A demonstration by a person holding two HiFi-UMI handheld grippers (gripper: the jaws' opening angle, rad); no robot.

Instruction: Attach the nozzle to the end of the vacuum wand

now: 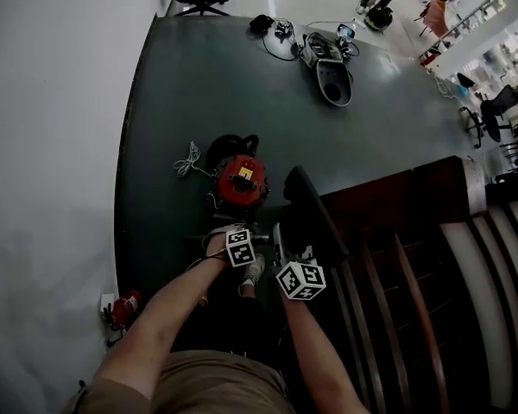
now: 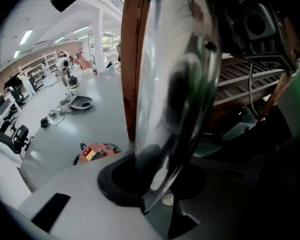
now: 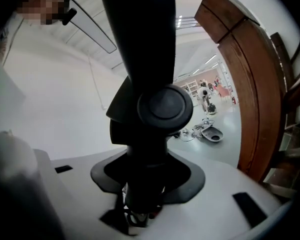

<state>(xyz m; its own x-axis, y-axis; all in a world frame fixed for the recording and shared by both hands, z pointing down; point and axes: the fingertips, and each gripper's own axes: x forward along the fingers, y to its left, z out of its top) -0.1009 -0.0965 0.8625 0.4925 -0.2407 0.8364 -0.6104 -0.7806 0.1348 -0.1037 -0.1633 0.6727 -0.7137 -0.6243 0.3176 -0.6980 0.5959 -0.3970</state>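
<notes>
The vacuum wand is a shiny chrome tube that fills the middle of the left gripper view and runs up from between the jaws. My left gripper is shut on the wand. The nozzle is a black plastic piece with a round knob, standing upright in the right gripper view. My right gripper is shut on the nozzle's neck. In the head view both grippers, left and right, sit close together above the floor, and the black nozzle juts up beyond them. Where wand and nozzle meet is hidden.
A red vacuum canister with a white cord lies on the dark floor just beyond the grippers. A brown wooden slatted structure stands on the right. A grey floor head with cables lies far off. A white wall runs along the left.
</notes>
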